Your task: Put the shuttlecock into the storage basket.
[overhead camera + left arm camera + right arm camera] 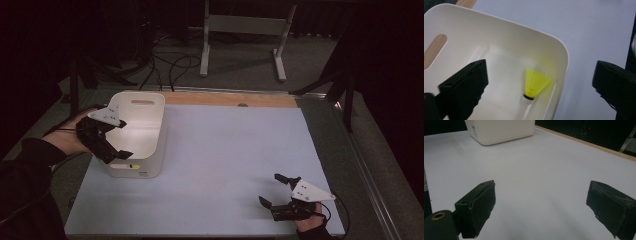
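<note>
Shuttlecock of yellow plastic mesh (535, 83) lies inside the white plastic bin (155, 140); our left claw (118, 137) hangs released above it, so we lift clear without clipping the rim.

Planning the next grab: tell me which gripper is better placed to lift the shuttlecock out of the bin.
Left. The left gripper hangs open over the bin holding the shuttlecock; the right gripper sits far across the table.

Shuttlecock (534, 83) cork sunk in bin (499, 37) shadow, bin's near end cut off by frame edge
</note>
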`<action>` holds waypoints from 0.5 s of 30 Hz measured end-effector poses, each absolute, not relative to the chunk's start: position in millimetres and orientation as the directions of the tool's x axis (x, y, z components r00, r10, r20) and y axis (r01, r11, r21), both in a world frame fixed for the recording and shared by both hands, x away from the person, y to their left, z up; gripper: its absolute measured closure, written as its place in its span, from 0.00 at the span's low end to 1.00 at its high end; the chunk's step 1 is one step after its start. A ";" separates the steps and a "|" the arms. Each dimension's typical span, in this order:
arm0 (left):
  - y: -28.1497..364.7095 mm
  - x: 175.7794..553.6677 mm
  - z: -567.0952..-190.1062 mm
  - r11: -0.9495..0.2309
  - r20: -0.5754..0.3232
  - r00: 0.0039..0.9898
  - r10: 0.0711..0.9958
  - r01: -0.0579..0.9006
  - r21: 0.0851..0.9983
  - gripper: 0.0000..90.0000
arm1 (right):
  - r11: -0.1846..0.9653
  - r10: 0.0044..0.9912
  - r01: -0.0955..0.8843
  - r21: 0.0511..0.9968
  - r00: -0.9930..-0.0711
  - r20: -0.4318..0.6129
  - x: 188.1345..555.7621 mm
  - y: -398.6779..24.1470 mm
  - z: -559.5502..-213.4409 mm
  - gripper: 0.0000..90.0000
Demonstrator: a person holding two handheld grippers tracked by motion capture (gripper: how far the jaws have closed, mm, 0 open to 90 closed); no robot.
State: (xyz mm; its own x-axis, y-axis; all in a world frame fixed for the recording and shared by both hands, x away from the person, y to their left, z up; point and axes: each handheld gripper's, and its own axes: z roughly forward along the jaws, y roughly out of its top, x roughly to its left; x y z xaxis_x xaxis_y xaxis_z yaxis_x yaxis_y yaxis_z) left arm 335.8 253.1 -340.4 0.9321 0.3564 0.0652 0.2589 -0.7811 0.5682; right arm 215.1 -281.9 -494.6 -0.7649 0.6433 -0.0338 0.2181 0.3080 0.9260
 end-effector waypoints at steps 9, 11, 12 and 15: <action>236.1 331.0 -341.2 -0.767 0.052 0.946 0.321 0.227 0.600 0.00 | 0.303 0.645 0.217 0.928 -0.763 -0.032 214.9 -282.1 -494.0 0.09; 231.2 330.0 -341.9 -0.772 0.048 0.951 0.306 0.218 0.596 0.00 | 0.305 0.645 0.217 0.927 -0.763 -0.033 215.0 -282.1 -494.1 0.09; 228.9 329.8 -342.2 -0.772 0.044 0.952 0.301 0.216 0.598 0.00 | 0.308 0.645 0.216 0.927 -0.764 -0.036 215.2 -282.3 -494.2 0.09; 222.7 329.8 -342.0 -0.771 0.044 0.956 0.291 0.207 0.602 0.00 | 0.307 0.644 0.216 0.927 -0.764 -0.036 215.2 -282.2 -494.2 0.09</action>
State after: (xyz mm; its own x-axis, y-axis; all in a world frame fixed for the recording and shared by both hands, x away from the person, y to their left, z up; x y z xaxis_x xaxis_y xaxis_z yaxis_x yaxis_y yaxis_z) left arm 329.8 222.7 -342.0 0.9557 0.2911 0.0440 0.2070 -0.7709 0.6024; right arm 215.2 -282.2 -494.2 -0.7639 0.6444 -0.0356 0.2156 0.3069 0.9270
